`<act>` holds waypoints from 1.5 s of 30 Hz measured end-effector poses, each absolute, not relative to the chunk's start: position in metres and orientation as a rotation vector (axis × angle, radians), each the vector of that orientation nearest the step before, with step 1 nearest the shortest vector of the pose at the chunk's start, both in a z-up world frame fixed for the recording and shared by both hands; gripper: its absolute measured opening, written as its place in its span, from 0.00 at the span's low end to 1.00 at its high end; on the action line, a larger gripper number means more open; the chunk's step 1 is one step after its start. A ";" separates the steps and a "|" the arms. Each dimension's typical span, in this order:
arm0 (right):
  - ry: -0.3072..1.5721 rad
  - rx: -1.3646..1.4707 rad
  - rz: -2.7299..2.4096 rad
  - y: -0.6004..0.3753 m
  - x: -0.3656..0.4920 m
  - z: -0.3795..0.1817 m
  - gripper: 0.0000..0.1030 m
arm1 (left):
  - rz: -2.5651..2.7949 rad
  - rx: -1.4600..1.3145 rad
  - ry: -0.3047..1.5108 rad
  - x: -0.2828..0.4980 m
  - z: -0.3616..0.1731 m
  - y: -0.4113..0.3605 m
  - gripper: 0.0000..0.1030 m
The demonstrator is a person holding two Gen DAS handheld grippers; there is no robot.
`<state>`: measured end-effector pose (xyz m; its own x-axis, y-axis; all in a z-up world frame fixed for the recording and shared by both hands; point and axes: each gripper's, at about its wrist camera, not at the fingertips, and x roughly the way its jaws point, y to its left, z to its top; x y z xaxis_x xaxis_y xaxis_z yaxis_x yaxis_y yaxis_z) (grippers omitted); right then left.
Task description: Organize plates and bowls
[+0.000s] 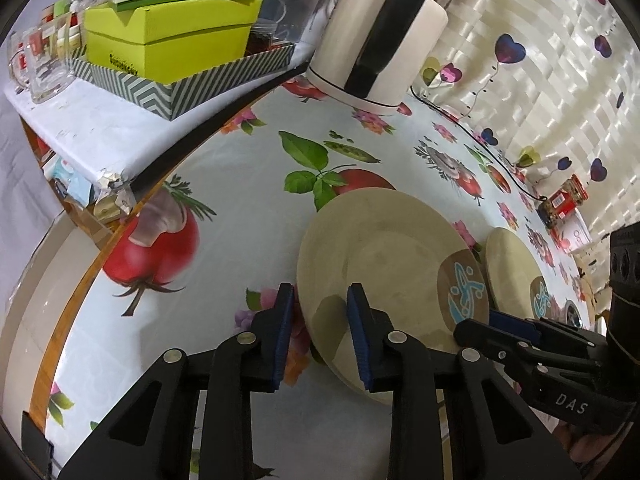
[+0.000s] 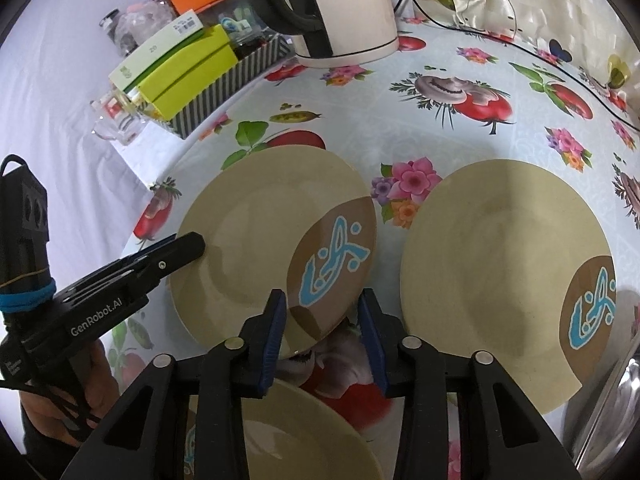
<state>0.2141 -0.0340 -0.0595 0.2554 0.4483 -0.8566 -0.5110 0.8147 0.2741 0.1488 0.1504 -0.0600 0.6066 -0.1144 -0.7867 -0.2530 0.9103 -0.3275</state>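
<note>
A beige plate with a brown patch and blue mark [image 2: 264,236] lies on the flowered tablecloth; it also shows in the left wrist view [image 1: 384,256]. My left gripper [image 1: 320,336] is open with its fingers on either side of that plate's left rim. My right gripper [image 2: 322,332] is open with its fingers on either side of the plate's near rim. A second matching plate [image 2: 496,264] lies to the right, also seen far right in the left wrist view [image 1: 514,268]. A third plate [image 2: 304,436] lies under my right gripper.
A white electric kettle [image 2: 344,8] with a black handle stands at the back of the table. A striped tray of green boxes [image 1: 168,40] and glass mugs [image 1: 36,64] sit on a shelf at the left. A metal bowl edge [image 2: 616,412] shows at far right. A snack jar [image 1: 564,200] lies by the curtain.
</note>
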 end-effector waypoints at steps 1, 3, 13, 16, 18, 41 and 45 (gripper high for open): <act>1.139 -0.064 0.650 -0.034 0.214 -0.060 0.34 | 0.083 -0.434 0.922 0.149 -0.060 0.150 0.27; 1.137 -0.062 0.650 -0.034 0.215 -0.060 0.33 | 0.086 -0.430 0.920 0.148 -0.059 0.149 0.27; 1.123 -0.064 0.659 -0.032 0.214 -0.054 0.33 | 0.099 -0.417 0.900 0.143 -0.047 0.149 0.26; 1.115 -0.065 0.664 -0.032 0.213 -0.048 0.33 | 0.101 -0.416 0.894 0.138 -0.042 0.148 0.26; 1.110 -0.065 0.664 -0.033 0.211 -0.045 0.33 | 0.101 -0.416 0.893 0.135 -0.039 0.146 0.26; 1.111 -0.034 0.650 -0.091 0.128 -0.028 0.33 | 0.062 -0.348 0.935 0.053 -0.019 0.082 0.26; 1.125 -0.029 0.640 -0.102 0.116 -0.033 0.33 | 0.054 -0.338 0.949 0.042 -0.022 0.072 0.26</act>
<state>0.1157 -0.1017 -0.0333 0.2727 0.4614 -0.8442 -0.4900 0.8217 0.2909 0.0420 0.0717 -0.0219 0.5855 -0.1020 -0.8042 -0.1924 0.9462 -0.2601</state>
